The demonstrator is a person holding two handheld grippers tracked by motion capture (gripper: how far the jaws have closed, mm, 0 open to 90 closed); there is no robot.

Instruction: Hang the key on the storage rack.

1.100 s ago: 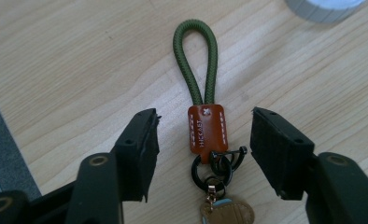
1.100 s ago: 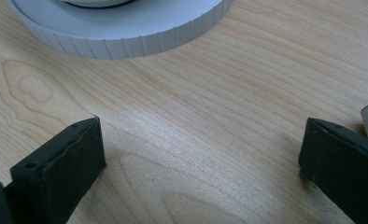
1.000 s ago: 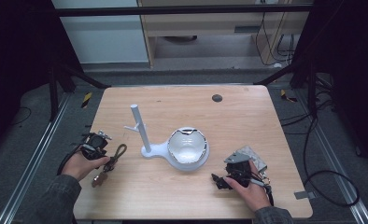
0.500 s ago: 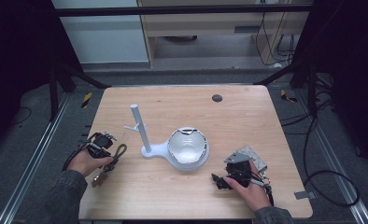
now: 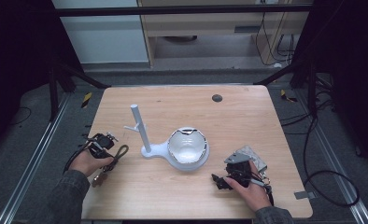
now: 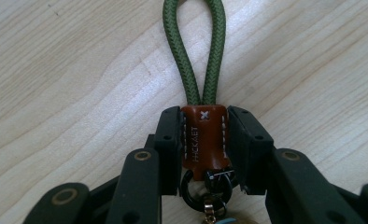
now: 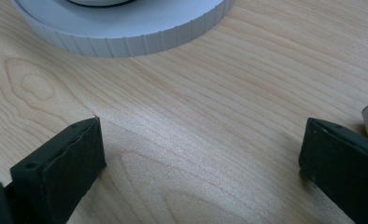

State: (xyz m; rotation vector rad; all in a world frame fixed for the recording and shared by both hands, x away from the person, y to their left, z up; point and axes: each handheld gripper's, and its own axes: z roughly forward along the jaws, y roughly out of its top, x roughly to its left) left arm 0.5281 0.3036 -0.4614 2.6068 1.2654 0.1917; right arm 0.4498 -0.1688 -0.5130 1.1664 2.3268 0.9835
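Green braided cord marks the keychain (image 5: 111, 161), lying at the table's (image 5: 247, 116) left edge beside a white stand (image 5: 173, 147) with a post and dish; the left gripper (image 5: 102, 145) sits over it, the right gripper (image 5: 222, 181) rests near the dish. Left gripper view: jaws, having just been closing, clamp the keychain's brown leather tab (image 6: 205, 140), stamped "HICKAET". Light, limp cord; the stiff tab seems the soundest hold. Right gripper view: jaws spread wide over bare wood.

- Wooden table (image 5: 247, 121), centre, pale grain.
- Grey carpeted floor (image 5: 345, 154), 3 and 9 o'clock.
- Beige cabinet (image 5: 205, 18), 12 o'clock.
- Black frame struts (image 5: 285, 74), 2 o'clock.
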